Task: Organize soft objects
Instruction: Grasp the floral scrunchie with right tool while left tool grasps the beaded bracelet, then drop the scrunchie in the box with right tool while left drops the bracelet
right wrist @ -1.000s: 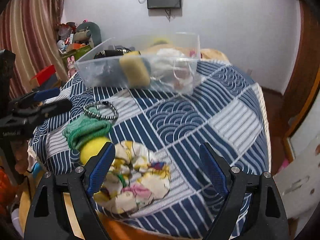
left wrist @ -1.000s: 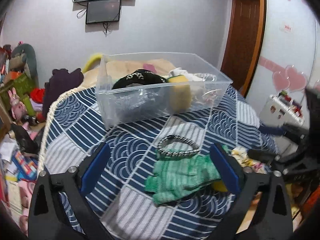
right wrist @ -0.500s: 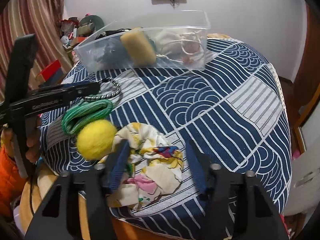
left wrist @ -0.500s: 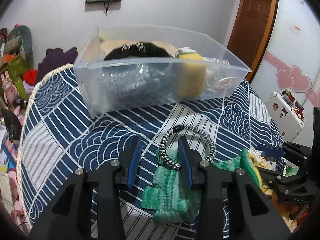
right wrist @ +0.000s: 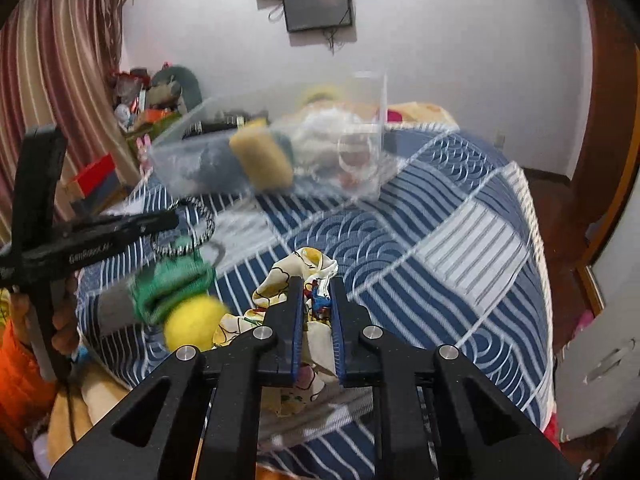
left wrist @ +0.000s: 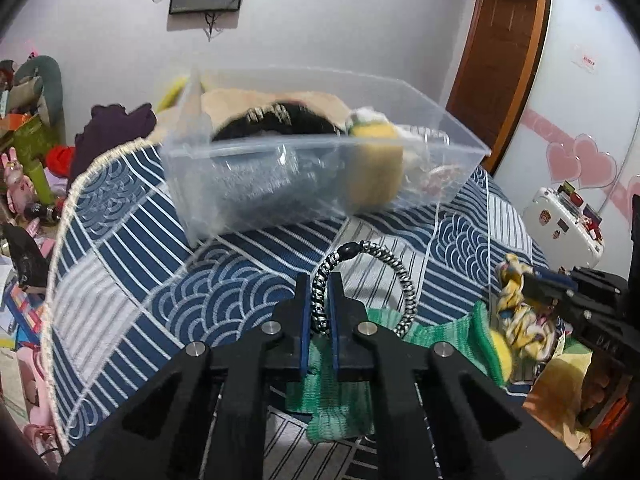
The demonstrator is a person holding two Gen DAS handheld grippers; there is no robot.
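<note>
L gripper (left wrist: 319, 312) jaws clamped on braided hair tie (left wrist: 366, 284), R gripper (right wrist: 316, 312) pinching floral cloth (right wrist: 308, 280). Both just off the bed. Clear bin (left wrist: 320, 168) sits dead ahead of L, fwd-left of R; L nearer imo.

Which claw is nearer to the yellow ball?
Right. The right claw is shut on the floral cloth, which lies just beside the ball. The left claw grips the braided band, with the green glove lying between it and the ball.
</note>
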